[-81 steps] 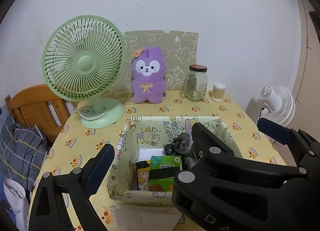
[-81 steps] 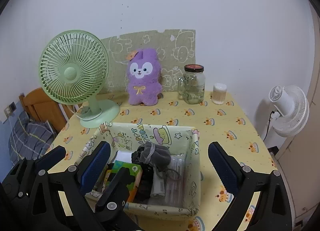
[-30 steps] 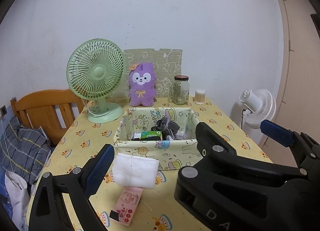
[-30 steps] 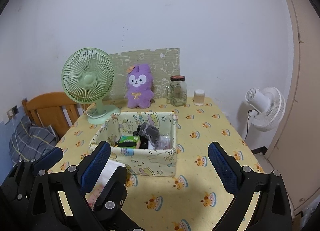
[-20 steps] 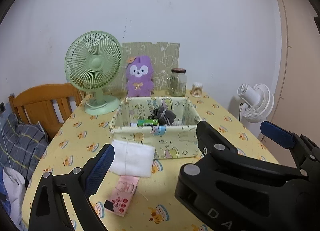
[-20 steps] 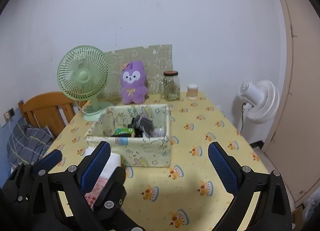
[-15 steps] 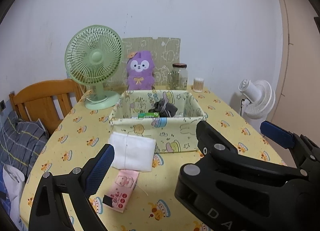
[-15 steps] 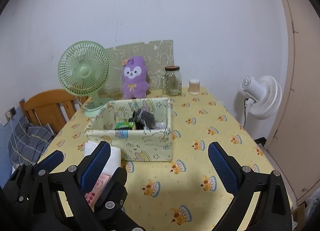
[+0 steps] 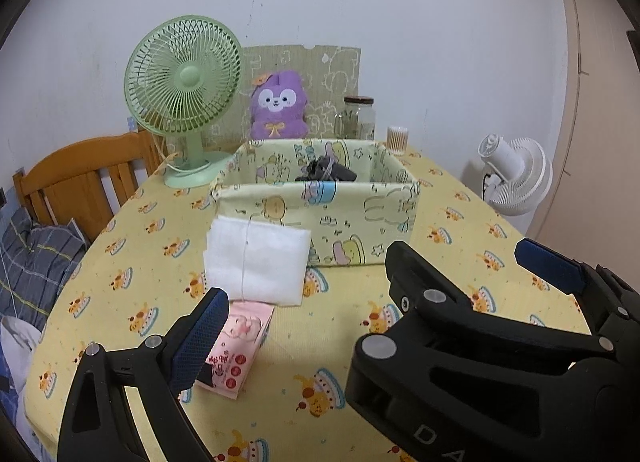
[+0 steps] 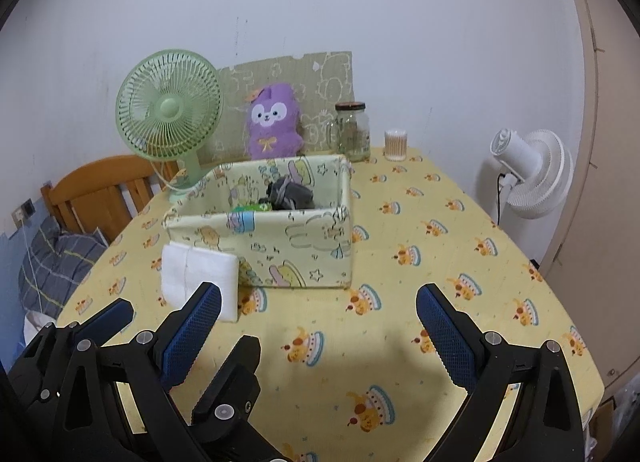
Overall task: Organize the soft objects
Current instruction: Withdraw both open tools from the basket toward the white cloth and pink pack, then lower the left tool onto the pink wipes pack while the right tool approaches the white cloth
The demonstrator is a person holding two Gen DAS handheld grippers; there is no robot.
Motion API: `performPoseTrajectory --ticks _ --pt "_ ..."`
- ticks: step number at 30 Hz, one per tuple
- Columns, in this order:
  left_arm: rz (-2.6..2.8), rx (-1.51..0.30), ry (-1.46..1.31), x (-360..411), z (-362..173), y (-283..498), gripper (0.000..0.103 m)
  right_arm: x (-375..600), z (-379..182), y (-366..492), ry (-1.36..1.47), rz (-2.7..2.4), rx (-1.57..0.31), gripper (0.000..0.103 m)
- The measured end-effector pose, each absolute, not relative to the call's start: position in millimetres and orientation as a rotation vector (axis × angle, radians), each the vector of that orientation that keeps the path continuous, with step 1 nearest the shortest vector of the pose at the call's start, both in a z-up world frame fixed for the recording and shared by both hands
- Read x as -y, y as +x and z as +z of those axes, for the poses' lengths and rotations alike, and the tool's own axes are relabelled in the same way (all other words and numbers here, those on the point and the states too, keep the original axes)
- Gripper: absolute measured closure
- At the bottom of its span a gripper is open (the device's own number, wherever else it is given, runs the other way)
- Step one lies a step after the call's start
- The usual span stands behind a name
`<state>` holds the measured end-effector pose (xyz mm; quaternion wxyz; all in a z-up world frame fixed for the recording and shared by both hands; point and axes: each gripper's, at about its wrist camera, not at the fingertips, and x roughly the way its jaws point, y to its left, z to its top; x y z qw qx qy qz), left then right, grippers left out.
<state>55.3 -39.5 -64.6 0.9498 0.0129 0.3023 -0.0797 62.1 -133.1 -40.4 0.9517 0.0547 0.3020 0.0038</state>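
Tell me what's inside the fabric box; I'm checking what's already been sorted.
Inside the fabric box, a dark grey bundle shows above the rim, with something green beside it. The front wall hides whatever lies lower.

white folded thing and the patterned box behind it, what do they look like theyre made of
The white folded thing looks like soft cloth or padded cotton: matte and fuzzy, with rounded edges and a loose thread across it. The patterned box seems to be printed fabric over a thin stiffener: its rim and walls sag slightly and crease, with a dull, unglossy surface.
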Motion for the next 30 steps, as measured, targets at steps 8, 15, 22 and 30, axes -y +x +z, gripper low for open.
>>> performPoseTrajectory --ticks 8,15,22,30 --pt "-0.162 -0.663 0.027 35 -81 58 0.005 130 -58 65 0.105 0.018 -0.657 0.003" --pt "-0.143 -0.701 0.027 27 -96 61 0.005 123 -74 68 0.116 0.029 -0.703 0.004" --pt "-0.120 -0.739 0.034 16 -109 65 0.006 113 -88 71 0.110 0.054 -0.742 0.004" --pt "-0.089 -0.766 0.050 4 -116 76 0.012 100 -94 80 0.085 0.067 -0.768 0.004"
